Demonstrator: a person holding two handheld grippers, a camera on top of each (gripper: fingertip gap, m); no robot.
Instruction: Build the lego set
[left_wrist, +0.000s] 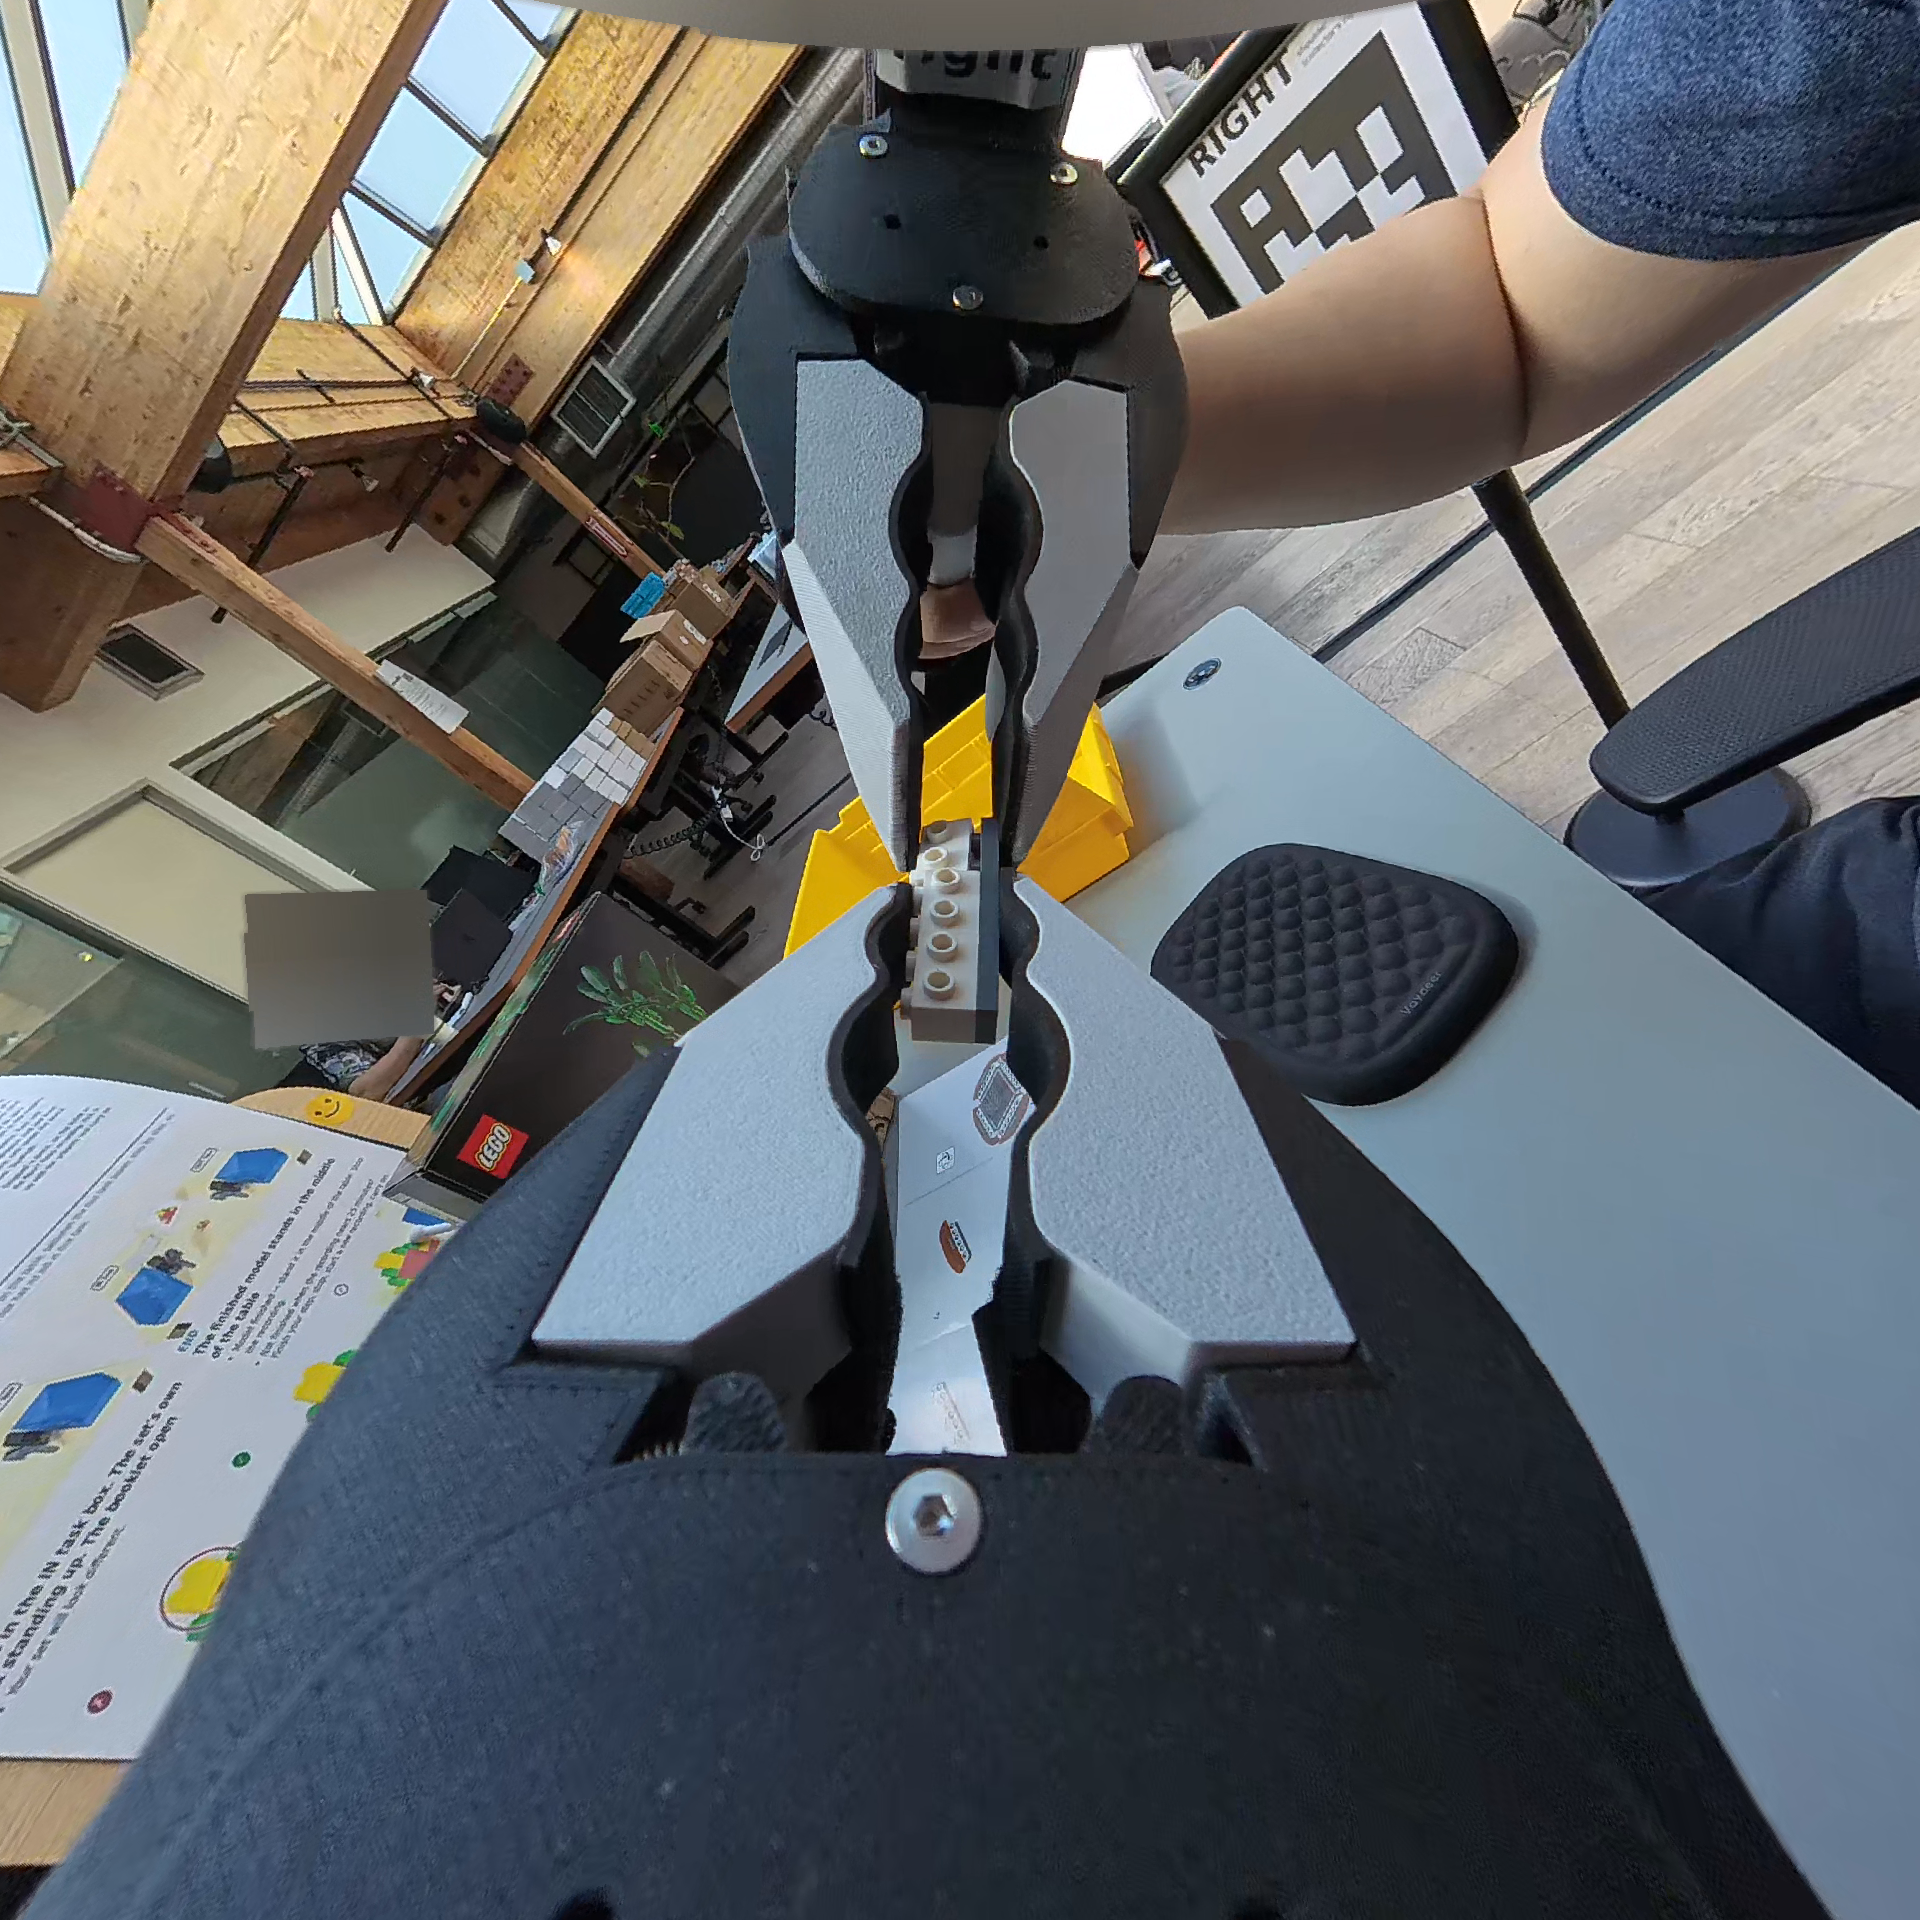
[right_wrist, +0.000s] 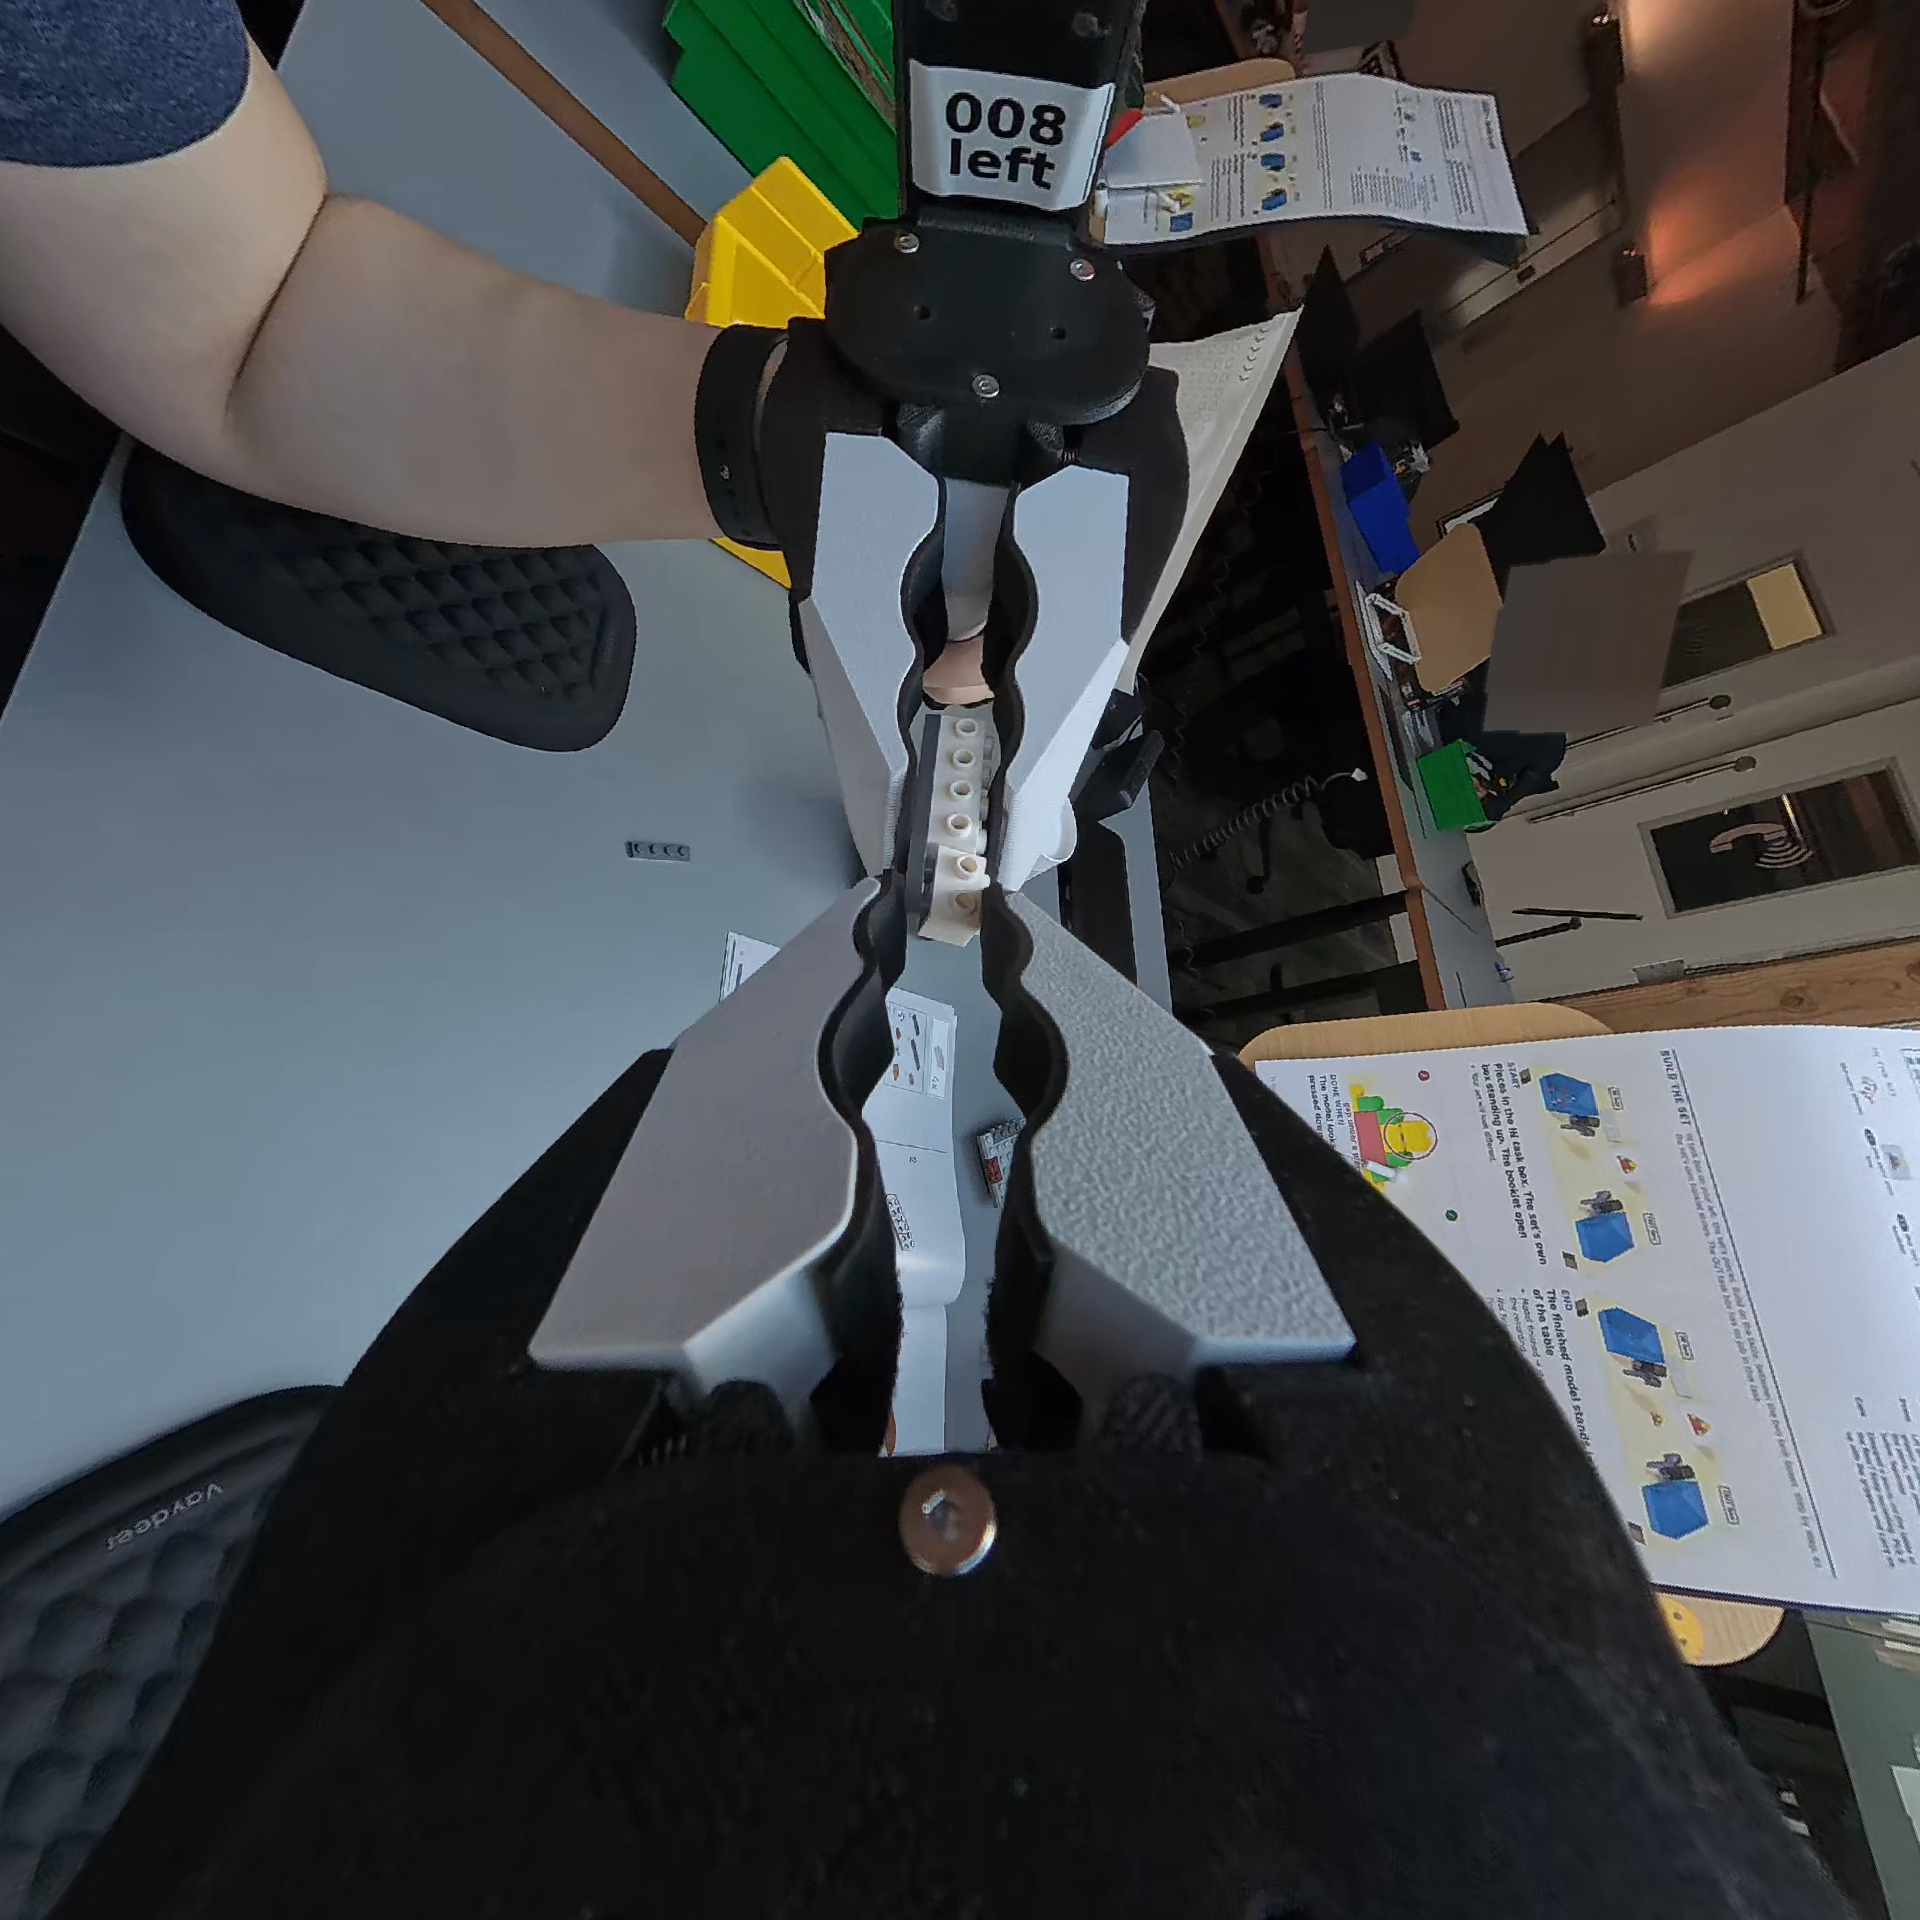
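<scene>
A small lego assembly, a tan studded brick (left_wrist: 943, 951) with a black plate (left_wrist: 988, 904) along its side, is held in the air between the two grippers, which point at each other. My left gripper (left_wrist: 951, 902) is shut on it. My right gripper (right_wrist: 935, 902) is shut on its other end, where a small cream brick (right_wrist: 957, 891) sits. The right gripper (left_wrist: 956, 847) comes in from above in the left wrist view. In the right wrist view the left gripper (right_wrist: 948, 860) holds the long tan brick (right_wrist: 962, 774) and the black plate (right_wrist: 918, 831).
Below lie a white building booklet (right_wrist: 914, 1049), a small grey-and-red lego piece (right_wrist: 997, 1153) and a small dark plate (right_wrist: 657, 851) on the grey table (right_wrist: 364, 987). Black wrist pads (left_wrist: 1330, 966), a yellow bin (left_wrist: 1086, 805), green bins (right_wrist: 769, 83), an instruction sheet (right_wrist: 1662, 1299) and a lego box (left_wrist: 540, 1070) stand around. My two grippers' fingertips are within a few centimetres of each other.
</scene>
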